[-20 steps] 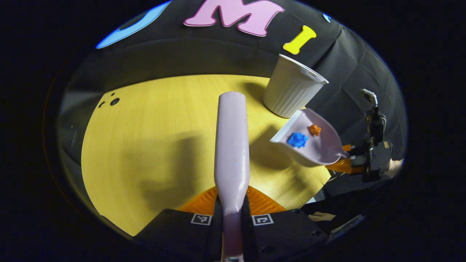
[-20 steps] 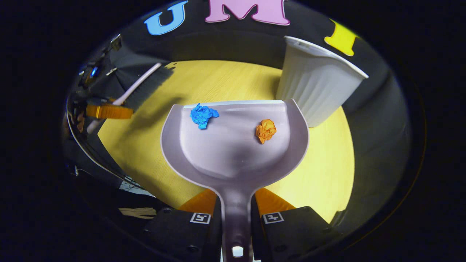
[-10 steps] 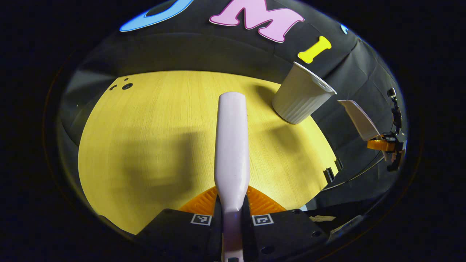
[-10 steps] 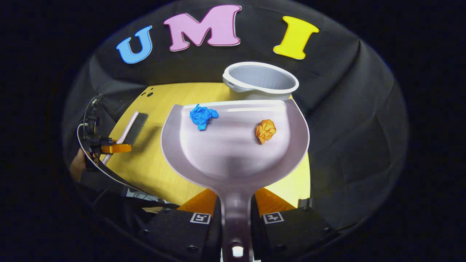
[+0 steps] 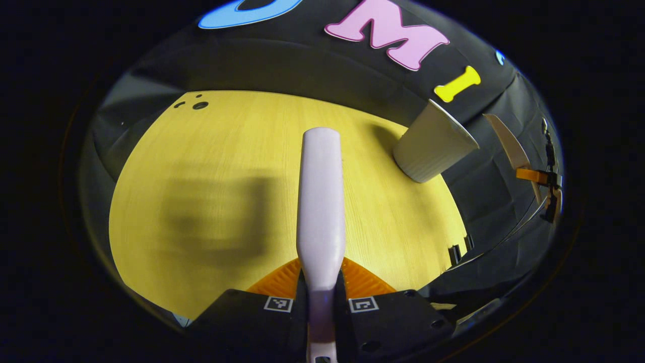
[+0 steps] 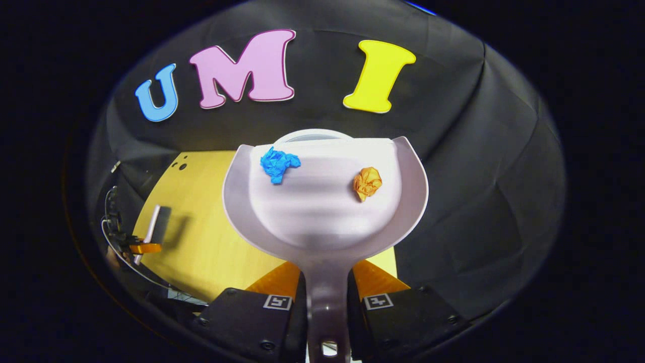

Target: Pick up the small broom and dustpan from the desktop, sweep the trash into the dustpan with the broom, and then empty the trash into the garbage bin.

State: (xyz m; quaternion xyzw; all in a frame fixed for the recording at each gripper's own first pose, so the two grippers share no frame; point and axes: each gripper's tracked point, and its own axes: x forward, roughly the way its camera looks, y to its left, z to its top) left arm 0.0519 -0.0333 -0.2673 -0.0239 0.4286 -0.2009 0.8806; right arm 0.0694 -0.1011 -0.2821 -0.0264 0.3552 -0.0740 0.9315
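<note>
In the left gripper view, the broom (image 5: 321, 201) is seen clamped by its handle between the two fingers of the left gripper (image 5: 321, 302), and it is held out over the yellow desktop (image 5: 211, 166) with its pale back turned to the camera. The white bin (image 5: 433, 148) is seen standing on the far right part of the desktop, near the black wall. Beyond the bin, at the right edge of this view, the dustpan (image 5: 506, 141) is seen edge-on and raised, and the right gripper (image 5: 546, 184) is seen below it. In the right gripper view, the dustpan (image 6: 325, 201) is gripped by its handle between both fingers of the right gripper (image 6: 327, 302) and is held in the air. Two crumpled paper balls are carried in the pan: a blue ball (image 6: 278, 164) near the front lip at the left and an orange ball (image 6: 368, 182) toward the right. The rim of the bin (image 6: 312, 134) is seen just past the pan's front lip, so the lip is placed close to the bin's opening. At the lower left of this view, the broom (image 6: 153, 232) is seen over the desktop (image 6: 201, 227), held by the left gripper (image 6: 143, 248), well apart from the dustpan.
</note>
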